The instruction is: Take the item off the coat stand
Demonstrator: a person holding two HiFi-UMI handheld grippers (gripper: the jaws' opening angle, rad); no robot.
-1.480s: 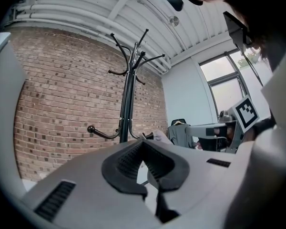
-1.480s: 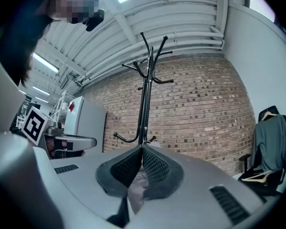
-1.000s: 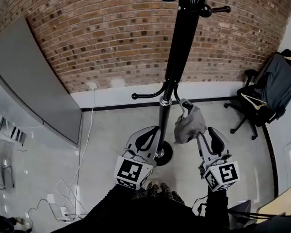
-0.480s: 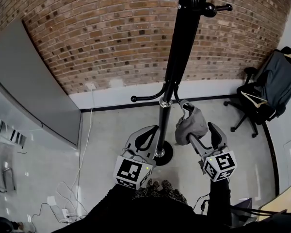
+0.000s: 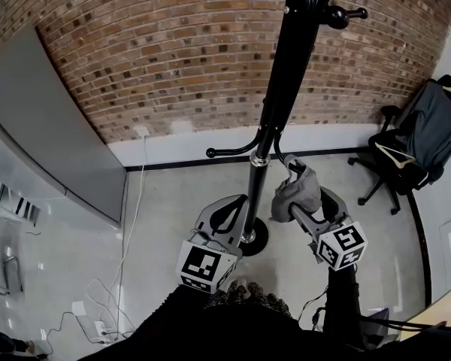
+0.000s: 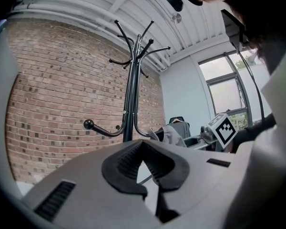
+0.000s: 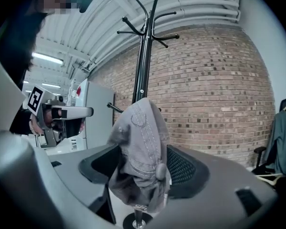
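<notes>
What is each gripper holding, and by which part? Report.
Nothing is held. The right gripper, its jaws just opened wide, surrounds the grey cap hanging on the coat stand; the left gripper is shut, empty.

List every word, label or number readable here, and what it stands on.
No readable words or numbers anywhere.
Left marker cube: black-and-white square pattern, no letters.
Right marker cube: the same kind.
Grey cap: pale mark at its lower edge, too blurred to read.

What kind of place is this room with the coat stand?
Probably an office or a shared workspace: a bare brick wall, a black office chair with a jacket draped over it, and a tall black coat stand.
</notes>
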